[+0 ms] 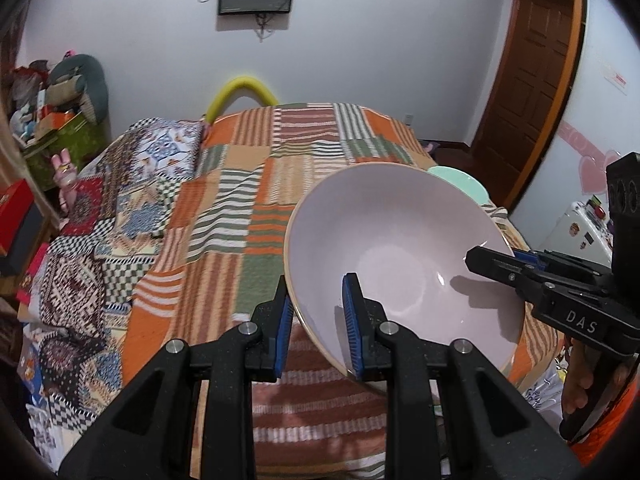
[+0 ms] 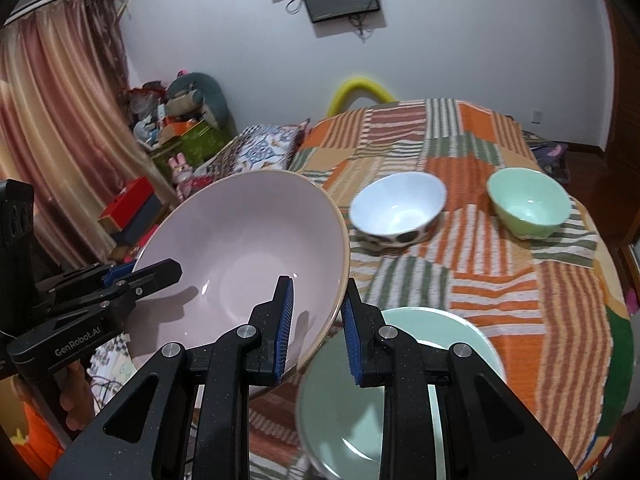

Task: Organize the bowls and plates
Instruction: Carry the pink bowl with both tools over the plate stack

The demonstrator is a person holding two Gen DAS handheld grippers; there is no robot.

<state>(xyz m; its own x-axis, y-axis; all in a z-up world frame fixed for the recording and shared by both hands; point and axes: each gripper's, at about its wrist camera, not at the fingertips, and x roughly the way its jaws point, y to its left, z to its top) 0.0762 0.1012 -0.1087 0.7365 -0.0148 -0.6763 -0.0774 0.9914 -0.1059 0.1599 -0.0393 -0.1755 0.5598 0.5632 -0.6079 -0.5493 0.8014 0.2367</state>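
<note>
A large pink bowl (image 1: 400,236) (image 2: 248,236) hangs tilted above the table, held from two sides. My left gripper (image 1: 318,300) is shut on its near rim, one pad inside the bowl and one outside. My right gripper (image 2: 318,304) is shut on the opposite rim in the same way. Each gripper also shows in the other's view: the right gripper (image 1: 480,258) and the left gripper (image 2: 168,270). On the patchwork cloth stand a white bowl with dark spots (image 2: 400,208) and a green bowl (image 2: 528,200) (image 1: 460,180). A wide pale green bowl (image 2: 352,420) sits under my right gripper.
The patchwork-covered table (image 2: 520,300) (image 1: 240,200) fills both views. Patterned cushions (image 1: 120,200) lie along its left side, with a yellow chair back (image 1: 240,88) behind. A brown door (image 1: 532,80) and a white fridge (image 1: 576,228) stand at the right. Curtains (image 2: 60,120) hang at the left.
</note>
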